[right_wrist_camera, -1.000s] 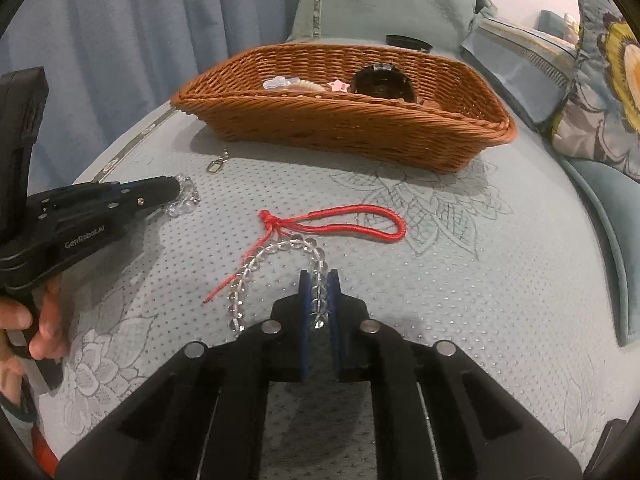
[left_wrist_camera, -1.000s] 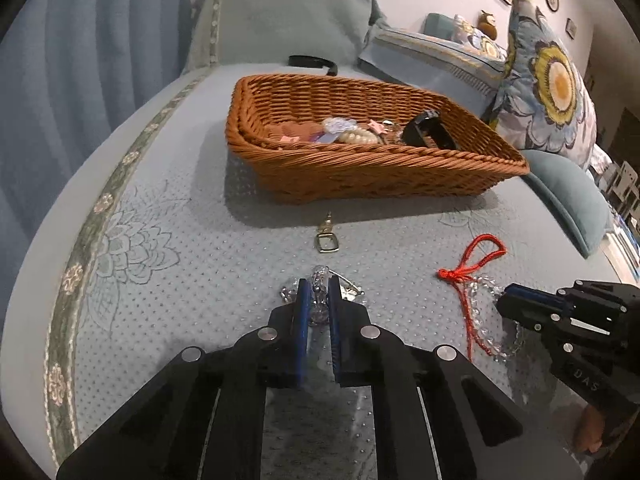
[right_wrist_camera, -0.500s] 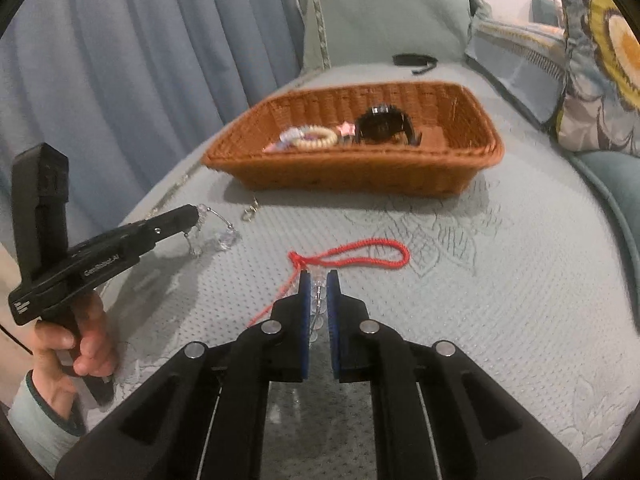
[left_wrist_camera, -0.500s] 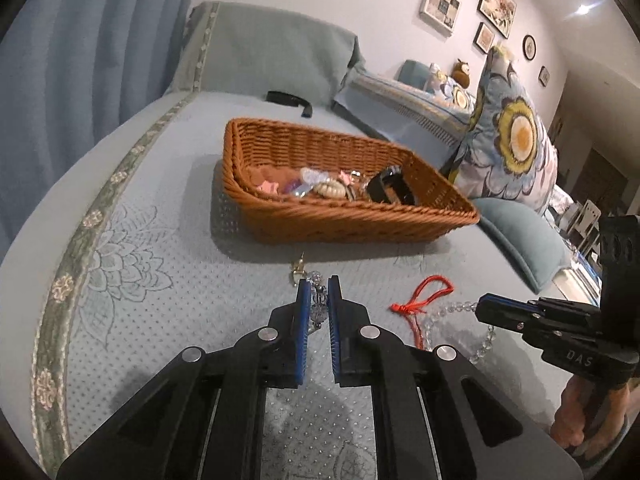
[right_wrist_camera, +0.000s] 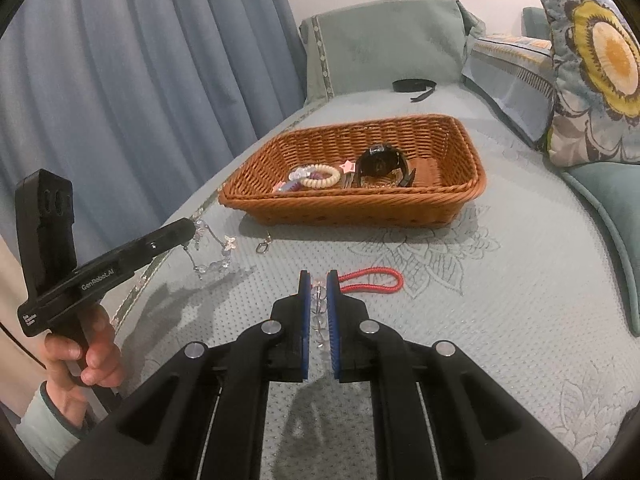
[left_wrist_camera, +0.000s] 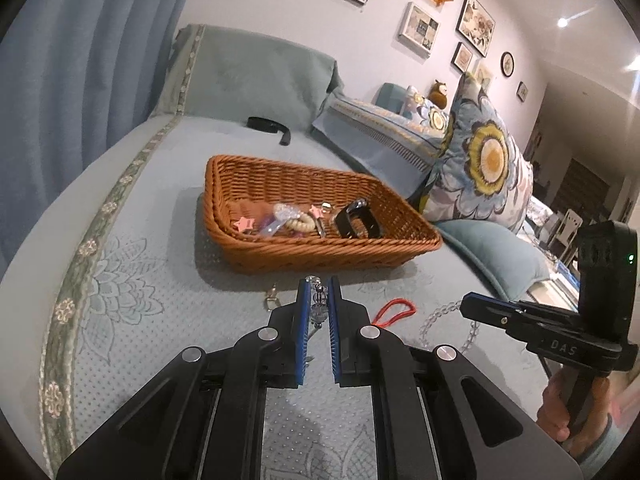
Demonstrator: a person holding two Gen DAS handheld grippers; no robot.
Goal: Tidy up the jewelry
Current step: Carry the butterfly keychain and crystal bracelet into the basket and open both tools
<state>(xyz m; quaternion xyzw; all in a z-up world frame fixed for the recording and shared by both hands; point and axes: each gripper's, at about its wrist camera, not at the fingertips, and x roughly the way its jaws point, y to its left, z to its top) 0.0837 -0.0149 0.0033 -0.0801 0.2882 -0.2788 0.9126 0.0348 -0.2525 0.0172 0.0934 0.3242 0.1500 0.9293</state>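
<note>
My left gripper [left_wrist_camera: 319,292] is shut on a crystal bead chain [left_wrist_camera: 318,309]. In the right wrist view the left gripper [right_wrist_camera: 188,232] holds this chain [right_wrist_camera: 212,258] dangling above the bedspread, its metal clasp [right_wrist_camera: 263,246] low near the fabric. My right gripper [right_wrist_camera: 319,285] is shut on a clear bead bracelet [right_wrist_camera: 319,304] tied to a red cord [right_wrist_camera: 370,280], which trails beyond the fingers. The left wrist view shows the right gripper [left_wrist_camera: 466,307] with these beads [left_wrist_camera: 434,318] hanging from it. The wicker basket [left_wrist_camera: 320,258] [right_wrist_camera: 352,210] stands just beyond both grippers.
Inside the basket lie a black watch [right_wrist_camera: 382,166], a cream hair tie [right_wrist_camera: 320,179], pink stars and other trinkets. A black strap [left_wrist_camera: 267,125] lies further back on the bed. A floral pillow [left_wrist_camera: 480,168] and teal cushion [left_wrist_camera: 494,256] border the right; blue curtain hangs at the left.
Both grippers have risen and tipped up, lifting their bead pieces off the bedspread. The basket now sits lower in both views, and more of the room shows.
</note>
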